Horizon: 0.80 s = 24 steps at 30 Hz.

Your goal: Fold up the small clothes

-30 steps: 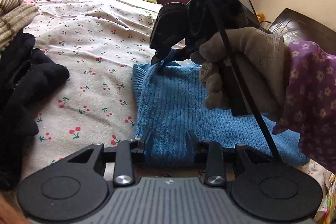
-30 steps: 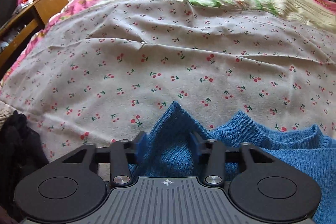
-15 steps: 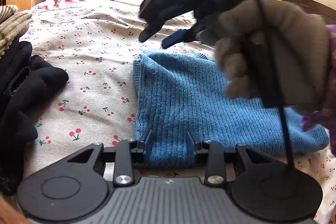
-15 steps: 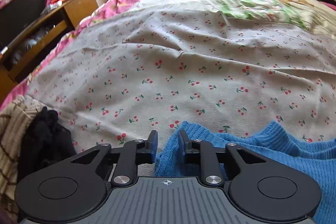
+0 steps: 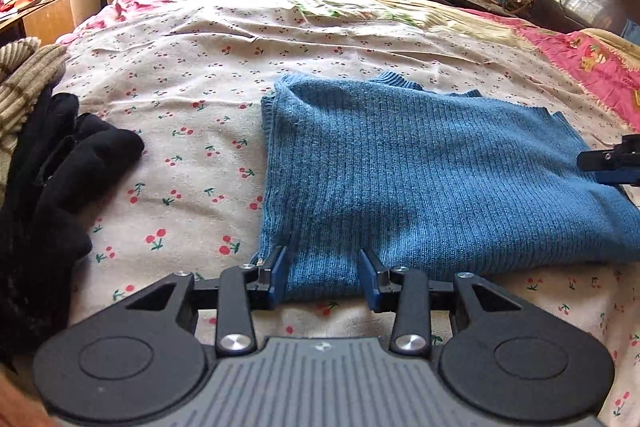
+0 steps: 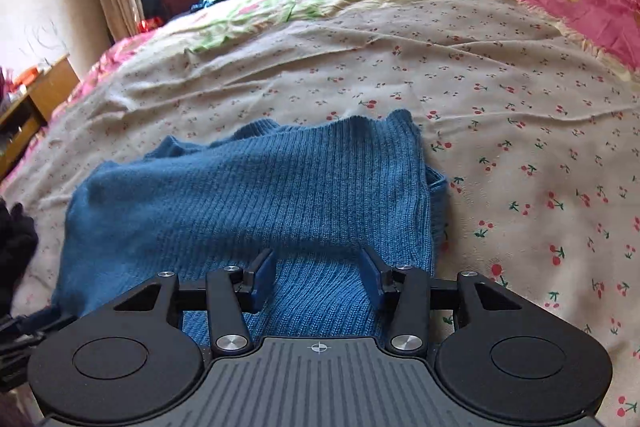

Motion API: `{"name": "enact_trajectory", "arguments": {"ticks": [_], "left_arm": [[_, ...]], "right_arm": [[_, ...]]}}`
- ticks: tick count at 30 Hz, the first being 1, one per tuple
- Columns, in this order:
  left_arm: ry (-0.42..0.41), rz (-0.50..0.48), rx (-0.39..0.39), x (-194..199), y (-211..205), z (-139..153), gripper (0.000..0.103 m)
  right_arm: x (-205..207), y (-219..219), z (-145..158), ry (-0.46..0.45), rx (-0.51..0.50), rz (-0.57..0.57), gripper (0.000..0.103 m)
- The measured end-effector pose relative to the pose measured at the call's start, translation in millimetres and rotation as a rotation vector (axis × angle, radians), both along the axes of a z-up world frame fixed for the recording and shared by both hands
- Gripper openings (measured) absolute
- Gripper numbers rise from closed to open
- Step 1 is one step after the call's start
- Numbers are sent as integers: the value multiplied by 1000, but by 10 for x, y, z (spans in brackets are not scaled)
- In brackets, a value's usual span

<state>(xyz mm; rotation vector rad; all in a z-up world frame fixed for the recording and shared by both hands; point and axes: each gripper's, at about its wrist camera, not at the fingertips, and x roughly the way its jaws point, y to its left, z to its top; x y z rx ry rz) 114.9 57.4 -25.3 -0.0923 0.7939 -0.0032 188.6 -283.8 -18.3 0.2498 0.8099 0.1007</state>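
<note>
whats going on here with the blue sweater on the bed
A person is folding a blue knit sweater on a cherry-print bedsheet, with a handheld gripper in each hand. The sweater lies folded over on itself. The left gripper sits at its near edge and the right gripper at its right end; both have their jaws opening, knit lying between the fingers but not pinched. A heap of dark clothes and a striped knit lie off to the left.

Blue ribbed sweater (image 5: 432, 171) on cream, red-cherry-print sheet (image 5: 192, 107); black garments (image 5: 52, 195) beside it
</note>
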Motion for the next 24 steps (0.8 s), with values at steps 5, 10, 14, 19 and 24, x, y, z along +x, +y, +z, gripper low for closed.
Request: {"name": "enact_trajectory", "arguments": {"ticks": [5, 10, 14, 19, 24], "left_arm": [[-60, -12, 88, -78, -142, 240, 52], [-43, -8, 111, 150, -207, 157, 56], [30, -2, 84, 171, -146, -27, 55], [-64, -40, 105, 65, -306, 192, 55], [-60, -97, 82, 246, -507, 190, 56]], "right_arm": [[-300, -32, 243, -129, -4, -1, 53], [-451, -210, 225, -132, 6, -45, 62], [-482, -494, 49, -56, 102, -139, 63], [-506, -687, -103, -22, 196, -200, 63], [-305, -713, -216, 12, 279, -161, 66]]}}
